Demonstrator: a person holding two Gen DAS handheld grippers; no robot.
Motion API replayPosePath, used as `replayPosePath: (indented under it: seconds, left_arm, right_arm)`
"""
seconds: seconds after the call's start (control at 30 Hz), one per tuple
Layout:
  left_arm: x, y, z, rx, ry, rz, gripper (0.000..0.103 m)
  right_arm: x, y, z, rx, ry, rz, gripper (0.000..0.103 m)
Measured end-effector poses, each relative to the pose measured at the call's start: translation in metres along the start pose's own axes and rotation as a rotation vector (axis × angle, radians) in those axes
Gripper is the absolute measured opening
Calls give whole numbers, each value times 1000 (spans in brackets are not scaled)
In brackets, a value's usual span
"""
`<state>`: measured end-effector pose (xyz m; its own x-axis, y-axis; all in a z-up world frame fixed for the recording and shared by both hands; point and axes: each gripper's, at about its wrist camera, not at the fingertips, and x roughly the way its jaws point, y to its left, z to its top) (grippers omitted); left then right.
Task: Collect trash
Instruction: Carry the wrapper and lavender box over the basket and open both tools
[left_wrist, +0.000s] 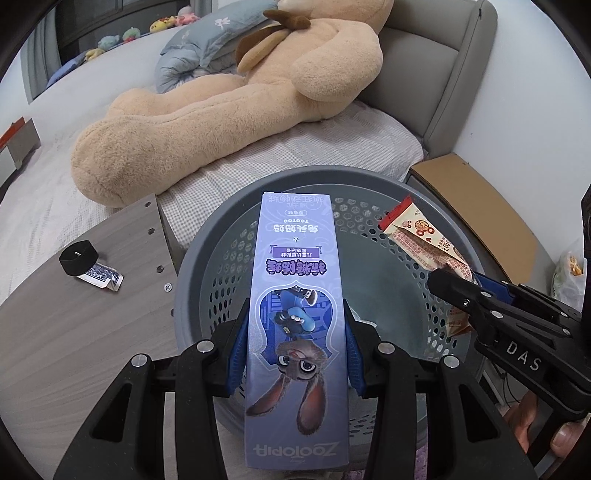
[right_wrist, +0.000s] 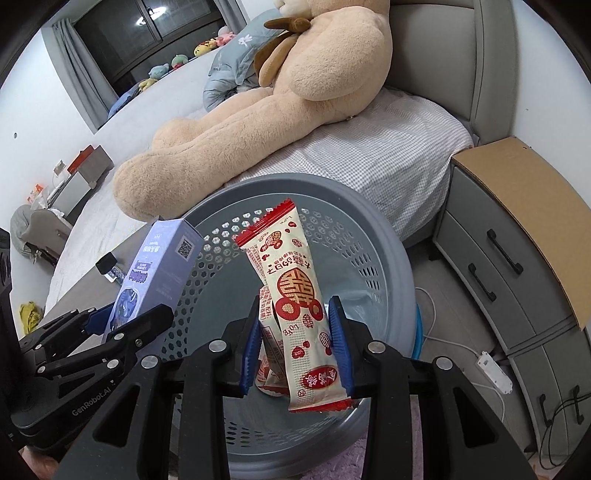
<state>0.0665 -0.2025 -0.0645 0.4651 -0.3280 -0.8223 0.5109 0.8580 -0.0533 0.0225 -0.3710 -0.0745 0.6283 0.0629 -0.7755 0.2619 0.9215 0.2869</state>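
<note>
Left wrist cam: left gripper (left_wrist: 295, 343) is clamped on a long purple box (left_wrist: 297, 325), blue pads pressed flat against both long sides. Box has a cartoon rabbit on it and sticks out over the bin (left_wrist: 207, 258), a grey round plastic one w/ holes in the wall. Bin looks pretty much bare inside from here, just a pale scrap near the bottom, can't tell what. On the right side the right gripper (left_wrist: 456, 271) comes in over the bin rim w/ a cream and red wrapper (left_wrist: 417, 236) pinched at its tip. A fingertip shows bottom right, under that gripper. Left of the bin there's a wood table (left_wrist: 74, 332) w/ a small black cap (left_wrist: 78, 256) and a little blue-patterned thing just beside it, too small to tell what. Behind everything: bed w/ a big tan teddy (left_wrist: 229, 110) lying on it.

Right wrist cam: right gripper (right_wrist: 297, 343) is closed on the wrapper (right_wrist: 295, 295), pads squeezing it from both sides. Looks like 2 wrappers tbh, a second one tucked behind the front one. They hang right above the bin (right_wrist: 388, 258) opening. Left gripper (right_wrist: 122, 321) is at the left w/ the box (right_wrist: 159, 266) gripped, box tilted up over the rim. Right of the bin: a grey nightstand (right_wrist: 498, 266) w/ cardboard on top, plus white cable on the floor.
</note>
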Motion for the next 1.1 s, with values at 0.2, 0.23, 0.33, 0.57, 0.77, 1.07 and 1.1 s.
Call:
replayPosePath:
  seconds: [0.2,0.23,0.33,0.57,0.77,1.07,1.1]
  left_arm:
    - [-5,2,3,-14,-19,13,65]
    - [-7,2,3,-12,-26,17,66]
    - [-9,2,3,-12,-30,27,66]
    - [-13,6,1,-30,-33,37,71]
    - [-20,10,0,-40,-53,48,75]
    - [-34,13,-2,-43,-88,64,78]
    - [-36,14,-3,-44,-92,64,79]
  right_arm:
    - [-1,-4,2,8,-22,-26,63]
    - [-2,-4,2,9,-26,-28,63]
    - [-2,-7,2,14,-22,-33,63]
    - [-3,-8,-1,15,-15,-27,63]
    - [-8,-3,-2,10,-24,-22,63]
    - [-15,5,-5,-3,-34,-17,63]
    - [-16,6,-5,-4,-35,-16,63]
